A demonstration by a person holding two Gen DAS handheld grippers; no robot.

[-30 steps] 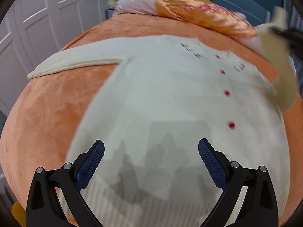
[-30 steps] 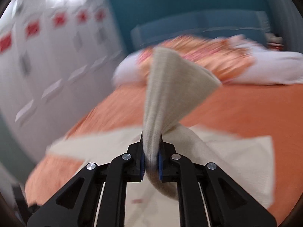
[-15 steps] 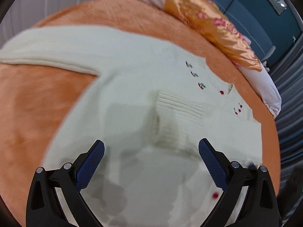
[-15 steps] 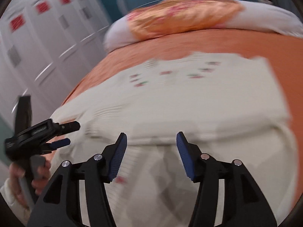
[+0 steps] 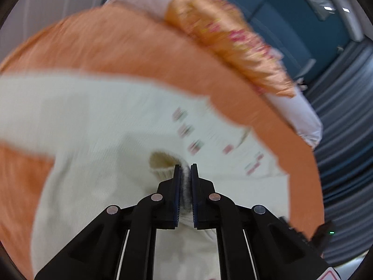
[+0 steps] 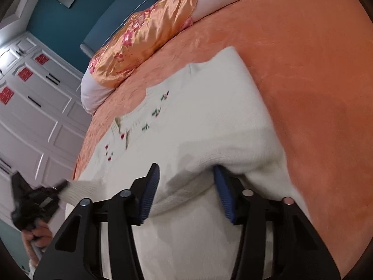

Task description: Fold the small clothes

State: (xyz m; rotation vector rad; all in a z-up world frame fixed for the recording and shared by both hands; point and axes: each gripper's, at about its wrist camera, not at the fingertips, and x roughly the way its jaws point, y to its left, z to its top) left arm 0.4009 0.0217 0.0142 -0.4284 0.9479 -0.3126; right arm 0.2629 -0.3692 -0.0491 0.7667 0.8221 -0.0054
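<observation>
A cream knit cardigan [image 5: 98, 126] with small red and green embroidery lies spread on an orange bedspread [image 5: 130, 46]. My left gripper [image 5: 185, 168] is shut on the ribbed cuff of the folded-over sleeve [image 5: 163, 165]. In the right wrist view the cardigan [image 6: 209, 121] fills the middle. My right gripper [image 6: 186, 175] is open just over it, its right finger tucked under the sleeve fold. The left gripper [image 6: 61, 185] shows at the left edge, holding the cuff [image 6: 79, 187].
An orange satin pillow [image 6: 149, 32] and a white pillow [image 6: 93, 91] lie at the head of the bed. White wardrobe doors [image 6: 35, 107] stand on the left. Bare orange bedspread [image 6: 314, 81] lies right of the cardigan.
My right gripper let go of the sleeve after laying it across the cardigan and now hovers open. My left gripper moved to the sleeve cuff and shut on it.
</observation>
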